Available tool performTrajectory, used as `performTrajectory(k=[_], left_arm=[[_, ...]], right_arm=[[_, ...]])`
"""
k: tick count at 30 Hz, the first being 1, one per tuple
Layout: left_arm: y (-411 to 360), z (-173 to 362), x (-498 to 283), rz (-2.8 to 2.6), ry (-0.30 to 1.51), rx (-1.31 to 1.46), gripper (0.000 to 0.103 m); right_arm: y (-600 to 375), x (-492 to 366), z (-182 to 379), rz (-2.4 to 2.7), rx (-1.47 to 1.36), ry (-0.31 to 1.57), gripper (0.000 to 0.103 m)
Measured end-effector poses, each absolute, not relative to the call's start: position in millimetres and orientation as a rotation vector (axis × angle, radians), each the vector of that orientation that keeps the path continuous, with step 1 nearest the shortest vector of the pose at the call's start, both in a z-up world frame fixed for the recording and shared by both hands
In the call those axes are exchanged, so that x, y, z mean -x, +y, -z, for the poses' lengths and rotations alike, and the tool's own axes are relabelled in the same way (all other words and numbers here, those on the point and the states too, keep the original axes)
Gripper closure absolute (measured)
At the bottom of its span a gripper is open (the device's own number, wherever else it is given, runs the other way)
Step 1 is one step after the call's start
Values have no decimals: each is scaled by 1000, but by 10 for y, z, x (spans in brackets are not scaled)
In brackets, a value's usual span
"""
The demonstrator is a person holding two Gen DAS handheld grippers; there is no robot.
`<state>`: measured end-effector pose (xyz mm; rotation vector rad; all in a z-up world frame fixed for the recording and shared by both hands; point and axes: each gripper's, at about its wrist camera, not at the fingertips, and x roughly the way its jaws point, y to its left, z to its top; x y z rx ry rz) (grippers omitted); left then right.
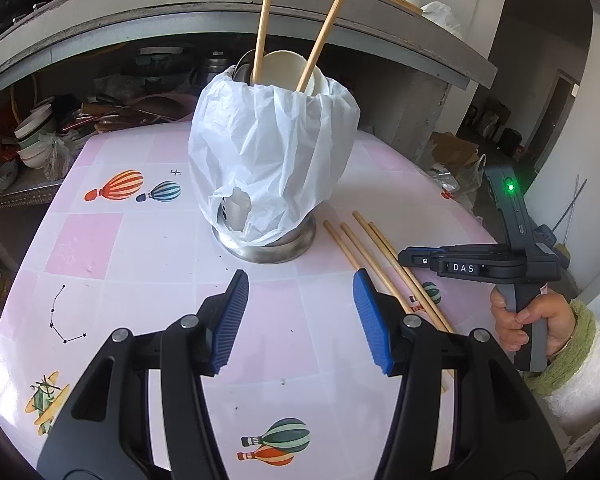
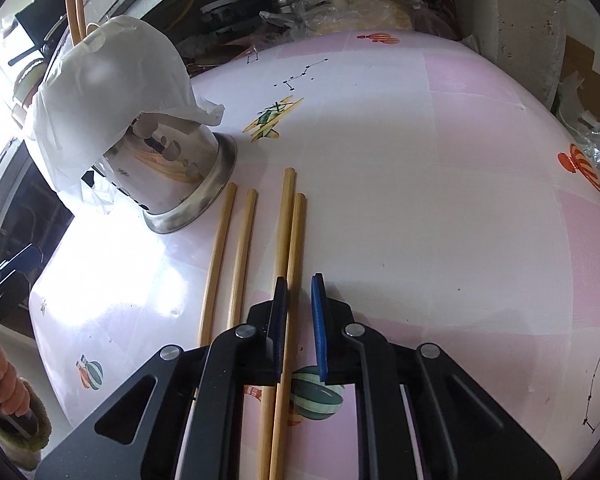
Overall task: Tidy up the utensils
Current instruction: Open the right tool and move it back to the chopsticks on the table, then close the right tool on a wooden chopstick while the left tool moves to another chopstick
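A steel utensil holder (image 1: 266,246) draped in a white plastic bag (image 1: 272,152) stands on the pink table; two chopsticks (image 1: 319,42) and spoons stick out of its top. Several wooden chopsticks (image 1: 374,256) lie on the table to its right, also in the right wrist view (image 2: 244,248). My left gripper (image 1: 300,312) is open and empty, hovering in front of the holder. My right gripper (image 2: 300,320) is narrowly open, low over the table, with the rightmost chopstick (image 2: 294,264) passing between its jaws. The holder also shows in the right wrist view (image 2: 172,176).
The pink table (image 1: 100,248) has balloon and plane prints. A cluttered shelf with bowls (image 1: 36,132) and pans runs behind the table under a grey counter (image 1: 180,4). Cardboard and bags (image 1: 456,160) lie beyond the right edge.
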<state>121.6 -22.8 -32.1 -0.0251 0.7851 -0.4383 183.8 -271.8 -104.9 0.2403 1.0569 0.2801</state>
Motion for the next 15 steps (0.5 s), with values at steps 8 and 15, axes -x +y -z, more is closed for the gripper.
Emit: performTrajectory(k=[8, 15], left_arm=[[-288, 335, -1219, 456, 792, 12, 51], [-528, 442, -1256, 528, 823, -14, 52]], right_arm=[[-2724, -1841, 1053, -243, -214, 1059, 96], [-2847, -1689, 1053, -184, -230, 1067, 96]])
